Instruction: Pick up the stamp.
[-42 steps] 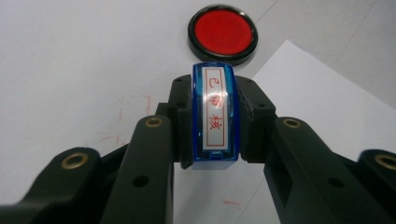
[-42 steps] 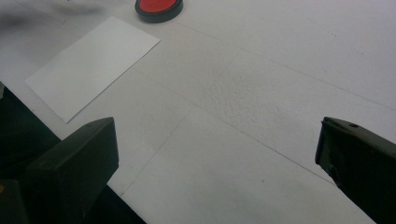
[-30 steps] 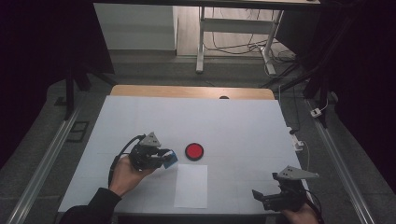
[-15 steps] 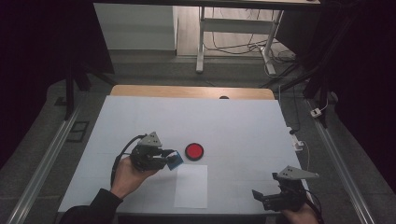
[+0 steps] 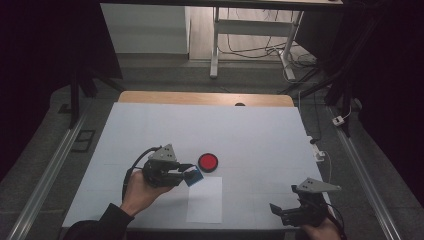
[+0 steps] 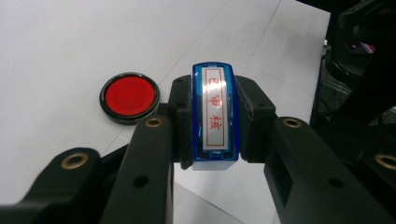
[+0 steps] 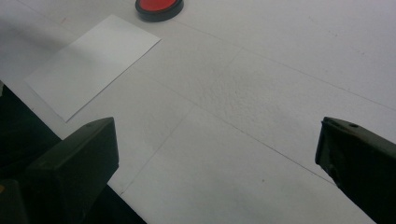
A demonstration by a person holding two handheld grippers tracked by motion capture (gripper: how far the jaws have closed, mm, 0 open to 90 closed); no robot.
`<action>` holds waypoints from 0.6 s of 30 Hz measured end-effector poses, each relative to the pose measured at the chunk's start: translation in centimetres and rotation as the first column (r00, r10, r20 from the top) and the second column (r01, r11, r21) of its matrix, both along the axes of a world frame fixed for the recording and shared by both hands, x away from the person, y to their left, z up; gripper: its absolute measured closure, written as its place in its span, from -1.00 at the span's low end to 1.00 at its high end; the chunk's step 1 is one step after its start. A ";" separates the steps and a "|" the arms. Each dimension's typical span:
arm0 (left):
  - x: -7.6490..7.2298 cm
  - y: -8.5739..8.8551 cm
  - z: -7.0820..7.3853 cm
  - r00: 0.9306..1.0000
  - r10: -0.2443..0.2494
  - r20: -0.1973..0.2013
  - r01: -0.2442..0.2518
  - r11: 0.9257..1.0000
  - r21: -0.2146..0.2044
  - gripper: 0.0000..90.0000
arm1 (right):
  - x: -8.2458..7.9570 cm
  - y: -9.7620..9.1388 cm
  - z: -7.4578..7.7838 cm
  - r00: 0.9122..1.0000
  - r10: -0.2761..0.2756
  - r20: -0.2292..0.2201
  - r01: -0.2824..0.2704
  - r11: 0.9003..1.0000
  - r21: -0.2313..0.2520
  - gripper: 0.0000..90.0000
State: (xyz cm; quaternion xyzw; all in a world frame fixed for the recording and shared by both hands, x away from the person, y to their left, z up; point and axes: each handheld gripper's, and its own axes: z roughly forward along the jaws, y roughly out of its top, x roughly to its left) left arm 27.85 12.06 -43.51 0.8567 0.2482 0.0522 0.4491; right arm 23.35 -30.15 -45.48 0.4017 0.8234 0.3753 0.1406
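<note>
Left gripper [image 5: 186,172] clamped on the blue stamp [image 6: 215,116], held above the table, long axis along the jaws. Red ink pad [image 5: 207,162] just beside it, paper sheet [image 5: 205,200] directly below-near. Right gripper [image 5: 280,212] jaws apart, idle, well away.

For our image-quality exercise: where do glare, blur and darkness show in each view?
Left gripper view: glare streaks the blue stamp's label; the near jaws are soft. Right gripper view: the jaws are blurred and the paper sheet is evenly lit. High view: dark surroundings around a bright table.
</note>
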 end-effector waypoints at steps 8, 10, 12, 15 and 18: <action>-0.6 -0.7 0.4 0.999 -0.037 0.021 0.037 0.999 -0.011 0.56 | 0.0 0.0 0.0 1.000 0.001 -0.001 -0.001 1.000 0.001 -1.00; -0.8 -1.0 0.5 0.999 -0.046 0.029 0.046 0.999 -0.008 0.56 | 0.0 0.0 0.0 1.000 0.001 -0.001 -0.001 1.000 0.001 -1.00; -1.0 -1.2 0.6 0.998 -0.055 0.034 0.055 0.998 -0.002 0.56 | 0.0 0.0 0.0 1.000 0.001 -0.001 -0.001 1.000 0.001 -1.00; -1.0 -1.4 0.5 0.998 -0.062 0.028 0.062 0.998 0.003 0.56 | 0.0 0.0 0.0 1.000 0.003 -0.001 -0.003 1.000 0.000 -1.00; -1.0 -1.5 0.4 0.998 -0.065 0.013 0.065 0.998 0.005 0.56 | 0.0 0.0 0.0 1.000 0.002 0.000 -0.002 1.000 -0.002 -1.00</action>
